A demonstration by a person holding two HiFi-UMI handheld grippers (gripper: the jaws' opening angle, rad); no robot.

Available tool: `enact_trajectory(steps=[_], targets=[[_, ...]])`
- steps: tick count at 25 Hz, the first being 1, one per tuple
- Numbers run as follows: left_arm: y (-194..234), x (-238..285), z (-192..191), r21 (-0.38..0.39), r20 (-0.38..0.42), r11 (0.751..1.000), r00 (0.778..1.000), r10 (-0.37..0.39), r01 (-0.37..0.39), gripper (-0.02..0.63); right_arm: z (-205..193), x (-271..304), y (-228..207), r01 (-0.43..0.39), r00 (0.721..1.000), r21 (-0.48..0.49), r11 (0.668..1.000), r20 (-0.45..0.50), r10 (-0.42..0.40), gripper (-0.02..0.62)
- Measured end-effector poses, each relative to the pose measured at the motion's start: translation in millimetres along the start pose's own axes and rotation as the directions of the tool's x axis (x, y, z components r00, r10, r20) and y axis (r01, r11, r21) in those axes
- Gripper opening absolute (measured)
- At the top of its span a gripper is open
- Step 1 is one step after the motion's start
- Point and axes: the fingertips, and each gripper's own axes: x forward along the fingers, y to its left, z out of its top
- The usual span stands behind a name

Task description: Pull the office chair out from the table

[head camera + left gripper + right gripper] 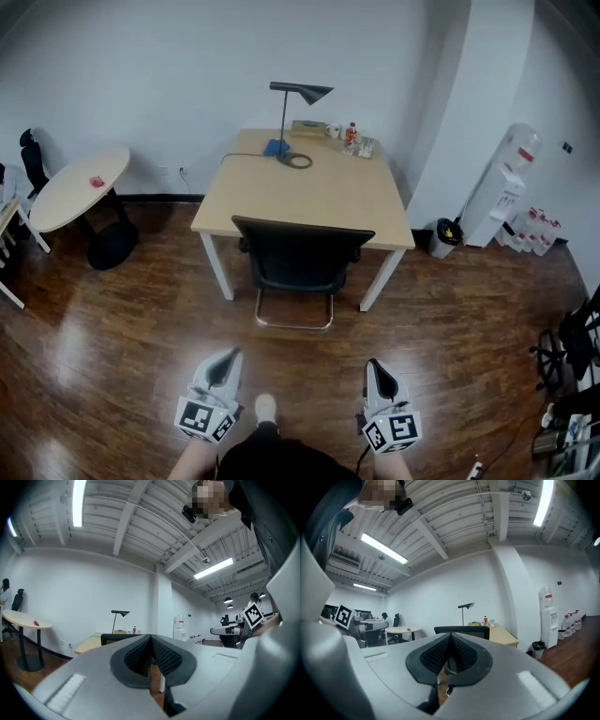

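Dark brown wood floor [141, 356], glossy enough to catch the ceiling lights, runs from my feet to plain white walls [187, 75]. Straight ahead stands a pale wooden worktop [319, 197] on white legs. The office chair [302, 246] is tucked in at its near edge, its black back towards me, its seat under the top and its chrome frame on the floor. At the far end of the worktop a black desk lamp [298, 94] stands with its cable [248, 157] trailing left, and beside it is a small cluster of bottles [352, 136] and cups. A white pillar [469, 112] rises to the right of the worktop, with a small black bin [443, 236] at its foot, a water dispenser [506, 192] next to that, and spare water jugs [534, 225] on the floor. Off to the left is a round pale table [80, 187] on a black base. My left gripper [226, 360] and right gripper [376, 367] hang low in front of me, well apart from the chair. The left fingers [133, 656] are pressed together on nothing, and so are the right fingers [464, 654].
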Motion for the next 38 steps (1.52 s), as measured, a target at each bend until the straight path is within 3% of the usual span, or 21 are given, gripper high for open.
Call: enact_trajectory(steps=[9,13,19,24,29,33,36,38], targets=[[83.9,109.7,3.7,0.026,0.008,0.998,0.998,-0.062,0.062,0.002,19.3,132.2,-4.8,0.000,1.000,-0.035,0.999,0.004,0.001,0.014],[103.4,152.2,13.4,0.058,0.016,0.992,0.994,-0.109,0.108,0.002,24.8,181.8,-3.7,-0.017,1.000,-0.043,0.999,0.010,0.018,0.014],[128.2,202.6,6.7,0.060,-0.015,0.992,0.994,-0.107,0.107,0.002,17.8,239.4,-20.0,-0.078,0.996,-0.100,0.992,-0.052,0.073,0.014],[140.1,260.5,-8.9,0.142,-0.062,0.980,0.990,-0.129,0.137,0.003,16.4,295.2,-51.0,-0.133,0.987,-0.153,0.979,-0.105,0.118,0.042],[132.0,321.0,-6.5,0.282,-0.136,0.930,0.969,-0.205,0.236,0.011,23.1,350.6,-64.7,-0.236,0.965,-0.284,0.929,-0.179,0.191,0.107],[126.0,352.7,-20.5,0.355,-0.230,0.873,0.936,-0.266,0.335,0.075,20.9,384.3,-72.0,-0.324,0.938,-0.326,0.888,-0.231,0.257,0.129],[115.1,361.6,-37.9,0.401,-0.330,0.802,0.886,-0.325,0.443,0.131,10.6,397.7,-69.2,-0.414,0.901,-0.379,0.828,-0.300,0.313,0.151],[110.4,365.7,-53.4,0.448,-0.418,0.737,0.847,-0.328,0.506,0.164,-0.9,401.7,-66.4,-0.485,0.864,-0.455,0.747,-0.381,0.329,0.185]])
